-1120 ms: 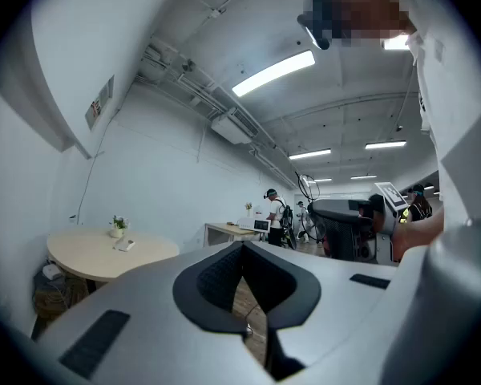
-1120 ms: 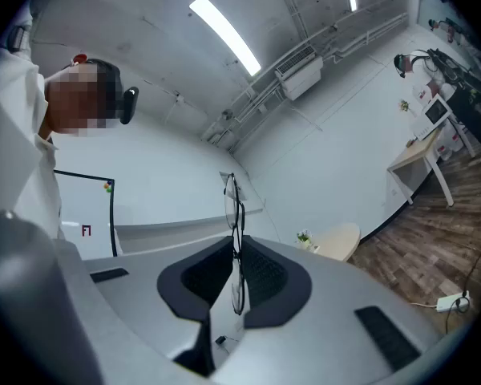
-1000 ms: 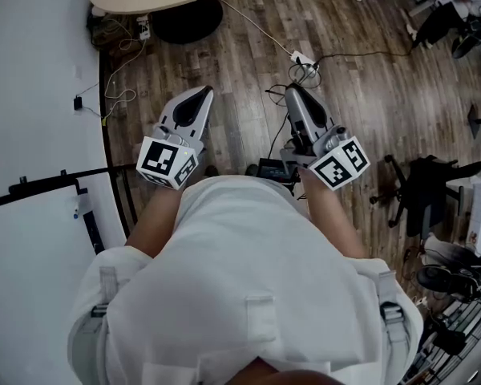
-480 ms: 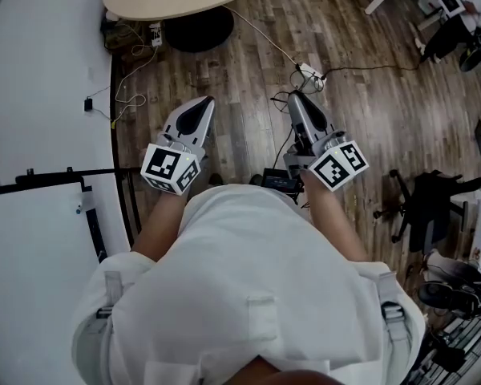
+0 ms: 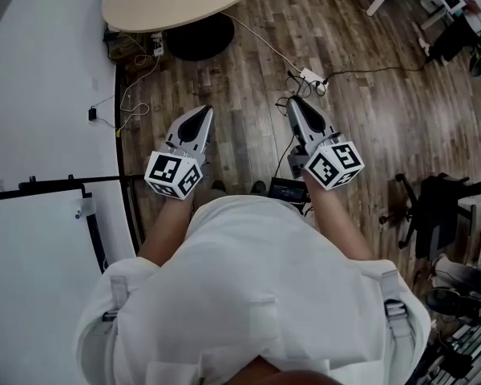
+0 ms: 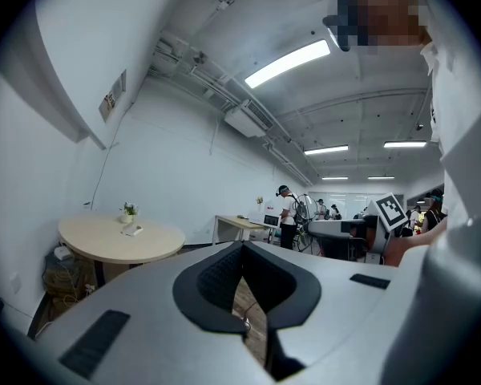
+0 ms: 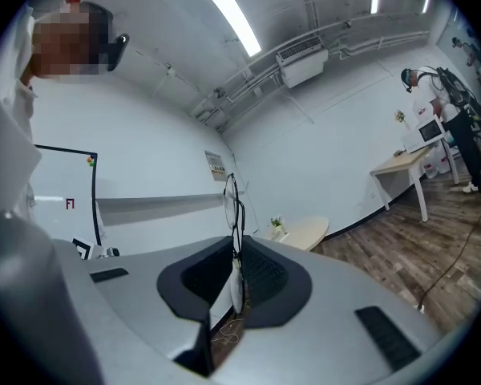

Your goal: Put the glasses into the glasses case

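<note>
My right gripper is shut on thin black-rimmed glasses, which stand upright out of the closed jaws. In the head view that gripper hangs over the wooden floor and the glasses are too thin to make out. My left gripper is beside it, a little to the left. In its own view the left gripper has its jaws closed with nothing between them. A small pale object, perhaps the case, lies on the round table next to a tiny potted plant.
The round beige table stands ahead on a dark base. Cables and a power strip lie on the floor. A white wall and a whiteboard are at left, an office chair at right. People stand by desks far off.
The view has shifted so the round table sits slightly lower and nearer. Both grippers keep their pose in front of the body, jaws unchanged.
</note>
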Demonstrator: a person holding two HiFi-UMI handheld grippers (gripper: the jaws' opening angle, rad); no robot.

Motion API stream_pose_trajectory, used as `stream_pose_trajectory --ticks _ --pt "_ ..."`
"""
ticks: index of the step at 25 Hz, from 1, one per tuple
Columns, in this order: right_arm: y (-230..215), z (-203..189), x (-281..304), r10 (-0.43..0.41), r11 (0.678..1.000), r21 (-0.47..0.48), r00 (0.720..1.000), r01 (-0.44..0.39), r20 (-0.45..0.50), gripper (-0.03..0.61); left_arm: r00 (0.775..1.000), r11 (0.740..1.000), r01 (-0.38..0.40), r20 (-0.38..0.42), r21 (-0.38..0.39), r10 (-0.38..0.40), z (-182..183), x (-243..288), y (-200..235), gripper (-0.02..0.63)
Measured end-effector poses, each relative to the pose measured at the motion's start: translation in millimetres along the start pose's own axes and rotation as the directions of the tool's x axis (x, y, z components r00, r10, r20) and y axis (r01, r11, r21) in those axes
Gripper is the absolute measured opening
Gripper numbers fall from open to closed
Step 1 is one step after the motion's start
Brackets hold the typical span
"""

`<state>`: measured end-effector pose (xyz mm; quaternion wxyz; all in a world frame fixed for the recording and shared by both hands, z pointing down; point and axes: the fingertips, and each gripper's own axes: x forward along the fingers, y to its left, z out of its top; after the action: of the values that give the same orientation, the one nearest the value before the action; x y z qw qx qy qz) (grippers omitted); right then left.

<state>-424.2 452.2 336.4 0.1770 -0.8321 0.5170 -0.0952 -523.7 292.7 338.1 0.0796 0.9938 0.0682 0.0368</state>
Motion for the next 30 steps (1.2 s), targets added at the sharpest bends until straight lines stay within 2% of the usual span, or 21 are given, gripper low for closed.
stream_pose_trajectory --ticks 5,10,17,25,30 --pt "-14 -2 -11 0.003 1.000 0.015 1.000 -0.003 -0.009 0.044 1.000 1.000 0.013 -0.020 -0.019 -0.013 -7 7 -11 0.014" --pt "-28 -10 -8 -0.007 1.000 -0.006 0.999 0.006 -0.036 0.044 0.998 0.998 0.011 -0.059 -0.057 -0.015 -21 19 -4 0.014" --pt "-65 3 23 -0.049 0.999 -0.007 0.998 0.048 -0.044 0.044 0.995 0.990 0.079 -0.052 -0.113 -0.085 -28 79 9 0.014" --pt "-114 40 98 -0.067 0.996 -0.057 0.996 0.064 -0.054 0.044 0.995 0.987 0.102 -0.006 -0.126 -0.103 -2 160 69 0.014" --pt "-132 55 150 -0.066 0.996 -0.070 0.996 0.062 -0.057 0.044 0.994 0.989 0.110 0.013 -0.104 -0.109 17 198 112 0.014"
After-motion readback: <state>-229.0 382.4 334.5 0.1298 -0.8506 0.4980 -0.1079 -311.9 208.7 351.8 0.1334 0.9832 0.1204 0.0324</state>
